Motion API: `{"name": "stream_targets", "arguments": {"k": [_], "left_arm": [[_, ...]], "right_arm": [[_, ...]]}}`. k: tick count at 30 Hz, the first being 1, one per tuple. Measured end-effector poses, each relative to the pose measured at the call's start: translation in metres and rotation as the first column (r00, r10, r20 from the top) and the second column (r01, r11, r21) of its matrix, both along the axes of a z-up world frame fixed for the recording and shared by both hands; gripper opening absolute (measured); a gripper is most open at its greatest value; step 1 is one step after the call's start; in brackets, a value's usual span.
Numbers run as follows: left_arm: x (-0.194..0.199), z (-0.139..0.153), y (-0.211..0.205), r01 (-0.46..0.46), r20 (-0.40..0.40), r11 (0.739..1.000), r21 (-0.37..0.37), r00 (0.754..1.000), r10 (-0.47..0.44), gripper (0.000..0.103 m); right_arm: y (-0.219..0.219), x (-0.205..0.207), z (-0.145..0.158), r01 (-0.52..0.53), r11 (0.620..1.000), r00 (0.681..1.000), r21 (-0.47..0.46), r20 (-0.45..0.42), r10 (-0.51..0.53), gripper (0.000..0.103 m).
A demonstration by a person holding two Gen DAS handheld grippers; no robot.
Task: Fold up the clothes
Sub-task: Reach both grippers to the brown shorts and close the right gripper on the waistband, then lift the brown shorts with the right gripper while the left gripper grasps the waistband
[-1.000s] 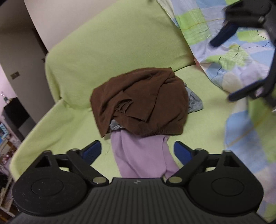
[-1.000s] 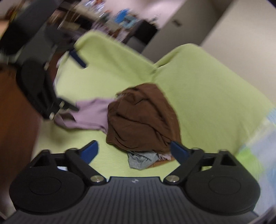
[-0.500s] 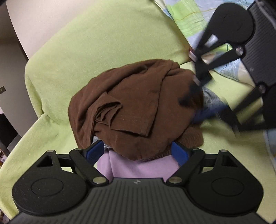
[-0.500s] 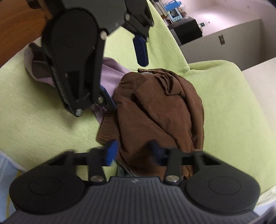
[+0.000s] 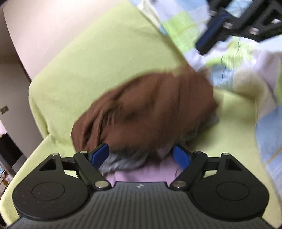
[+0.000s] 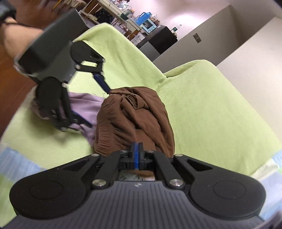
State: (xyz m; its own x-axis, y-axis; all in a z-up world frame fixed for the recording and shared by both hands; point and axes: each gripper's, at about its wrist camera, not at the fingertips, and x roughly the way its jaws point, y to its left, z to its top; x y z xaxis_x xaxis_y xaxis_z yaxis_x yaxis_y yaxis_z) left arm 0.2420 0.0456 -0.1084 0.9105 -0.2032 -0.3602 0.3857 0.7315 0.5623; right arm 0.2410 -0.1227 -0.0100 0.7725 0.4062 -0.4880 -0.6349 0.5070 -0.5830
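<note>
A crumpled brown garment (image 5: 146, 112) (image 6: 139, 116) tops a pile on the green sofa (image 5: 98, 58). A lilac garment (image 5: 141, 173) (image 6: 84, 104) and a grey one (image 5: 123, 158) lie under it. My left gripper (image 5: 141, 155) is open, its blue pads either side of the pile's near edge; it also shows in the right wrist view (image 6: 98, 100), at the brown garment's far side. My right gripper (image 6: 136, 155) is shut on the brown garment's near edge. One of its fingers (image 5: 211, 35) shows blurred in the left wrist view.
A blue, green and white patchwork blanket (image 5: 238, 58) lies on the sofa's right side. Beyond the sofa stand a black cabinet (image 6: 158, 42) and a cluttered table (image 6: 123, 12). The sofa's backrest (image 6: 220, 98) rises behind the pile.
My right gripper has closed on the brown garment's edge. My left gripper has moved closer, so that its open pads flank the pile's edge. The brown garment is blurred with motion.
</note>
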Motion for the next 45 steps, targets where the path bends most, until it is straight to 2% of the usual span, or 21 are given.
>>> {"name": "stream_targets", "arguments": {"k": [4, 6, 8, 9, 10, 14, 15, 17, 18, 19, 20, 22, 27, 29, 32, 35, 36, 37, 41, 43, 45], "left_arm": [[0.01, -0.001, -0.009, 0.023, -0.009, 0.998, 0.054, 1.0, -0.022, 0.049], [0.01, 0.005, -0.006, 0.018, -0.011, 1.0, 0.022, 1.0, -0.017, 0.041], [0.011, 0.01, -0.003, 0.013, -0.013, 1.0, -0.009, 1.0, -0.013, 0.041], [0.011, 0.013, -0.001, 0.017, -0.013, 1.0, -0.013, 1.0, -0.017, 0.041], [0.011, 0.014, -0.001, 0.025, -0.013, 1.0, -0.013, 1.0, -0.025, 0.041], [0.008, 0.021, 0.001, 0.044, -0.014, 0.999, -0.004, 0.999, -0.044, 0.041], [0.008, 0.021, 0.002, 0.046, -0.015, 0.999, -0.003, 0.999, -0.046, 0.041], [0.007, 0.02, 0.003, 0.047, -0.018, 0.999, -0.002, 0.999, -0.047, 0.041], [0.006, 0.019, 0.003, 0.041, -0.013, 0.999, 0.003, 0.999, -0.041, 0.045], [0.004, 0.017, 0.003, 0.033, -0.001, 0.999, 0.008, 0.999, -0.033, 0.05], [0.002, 0.015, 0.002, 0.024, 0.019, 1.0, 0.01, 1.0, -0.025, 0.053], [-0.004, 0.009, -0.002, 0.009, 0.075, 1.0, 0.022, 0.997, -0.011, 0.081], [-0.009, 0.018, -0.021, -0.008, 0.152, 1.0, 0.006, 0.988, 0.007, 0.082], [-0.009, 0.031, -0.027, -0.007, 0.164, 1.0, -0.021, 0.986, 0.01, 0.078], [-0.013, 0.055, -0.04, 0.003, 0.174, 0.999, -0.051, 0.985, 0.006, 0.063], [-0.028, 0.091, -0.055, 0.053, 0.157, 0.997, -0.061, 0.987, -0.043, 0.034], [-0.034, 0.102, -0.06, 0.065, 0.161, 0.996, -0.055, 0.985, -0.055, 0.014], [-0.045, 0.119, -0.065, 0.084, 0.172, 0.995, -0.048, 0.982, -0.074, 0.004], [-0.082, 0.168, -0.078, 0.151, 0.201, 0.985, -0.08, 0.971, -0.132, 0.004], [-0.117, 0.203, -0.095, 0.233, 0.201, 0.966, -0.114, 0.957, -0.207, 0.004], [-0.14, 0.217, -0.11, 0.284, 0.194, 0.949, -0.139, 0.947, -0.255, 0.01]], "right_arm": [[-0.02, -0.008, 0.004, 0.031, 0.999, 0.999, 0.028, -0.014, -0.031, 0.0], [-0.025, 0.021, -0.01, 0.04, 0.999, 0.999, -0.019, 0.008, -0.04, 0.003], [-0.022, 0.021, -0.023, 0.018, 0.998, 0.999, -0.066, 0.052, -0.014, 0.044], [-0.017, 0.021, -0.029, -0.013, 0.997, 0.997, -0.079, 0.079, 0.019, 0.071], [-0.012, 0.021, -0.034, -0.042, 0.995, 0.993, -0.093, 0.106, 0.052, 0.077], [0.018, 0.034, -0.049, -0.108, 0.987, 0.983, -0.123, 0.136, 0.124, 0.072], [0.029, 0.038, -0.057, -0.124, 0.983, 0.98, -0.133, 0.138, 0.142, 0.065], [0.044, 0.047, -0.066, -0.131, 0.978, 0.977, -0.165, 0.147, 0.155, 0.047], [0.054, 0.056, -0.072, -0.132, 0.974, 0.978, -0.186, 0.134, 0.158, 0.02], [0.056, 0.059, -0.072, -0.132, 0.974, 0.981, -0.185, 0.118, 0.155, 0.008], [0.056, 0.06, -0.07, -0.129, 0.978, 0.984, -0.166, 0.1, 0.147, 0.008], [0.048, 0.056, -0.056, -0.111, 0.99, 0.989, -0.091, 0.086, 0.119, 0.008], [0.003, 0.032, 0.008, -0.055, 0.995, 0.994, 0.077, 0.101, 0.047, 0.008], [-0.012, 0.023, 0.027, -0.037, 0.993, 0.995, 0.115, 0.094, 0.026, 0.008], [-0.035, 0.009, 0.055, -0.007, 0.985, 0.997, 0.174, 0.077, -0.007, 0.008], [-0.057, -0.012, 0.08, 0.03, 0.979, 0.994, 0.202, 0.093, -0.05, 0.008], [-0.067, -0.017, 0.091, 0.049, 0.976, 0.993, 0.213, 0.095, -0.071, 0.008], [-0.079, -0.026, 0.106, 0.07, 0.971, 0.99, 0.23, 0.099, -0.095, 0.008], [-0.108, -0.046, 0.147, 0.1, 0.956, 0.981, 0.276, 0.133, -0.141, 0.008], [-0.132, -0.08, 0.18, 0.121, 0.946, 0.97, 0.3, 0.168, -0.177, 0.008], [-0.15, -0.105, 0.199, 0.139, 0.941, 0.96, 0.31, 0.189, -0.205, 0.008]]}}
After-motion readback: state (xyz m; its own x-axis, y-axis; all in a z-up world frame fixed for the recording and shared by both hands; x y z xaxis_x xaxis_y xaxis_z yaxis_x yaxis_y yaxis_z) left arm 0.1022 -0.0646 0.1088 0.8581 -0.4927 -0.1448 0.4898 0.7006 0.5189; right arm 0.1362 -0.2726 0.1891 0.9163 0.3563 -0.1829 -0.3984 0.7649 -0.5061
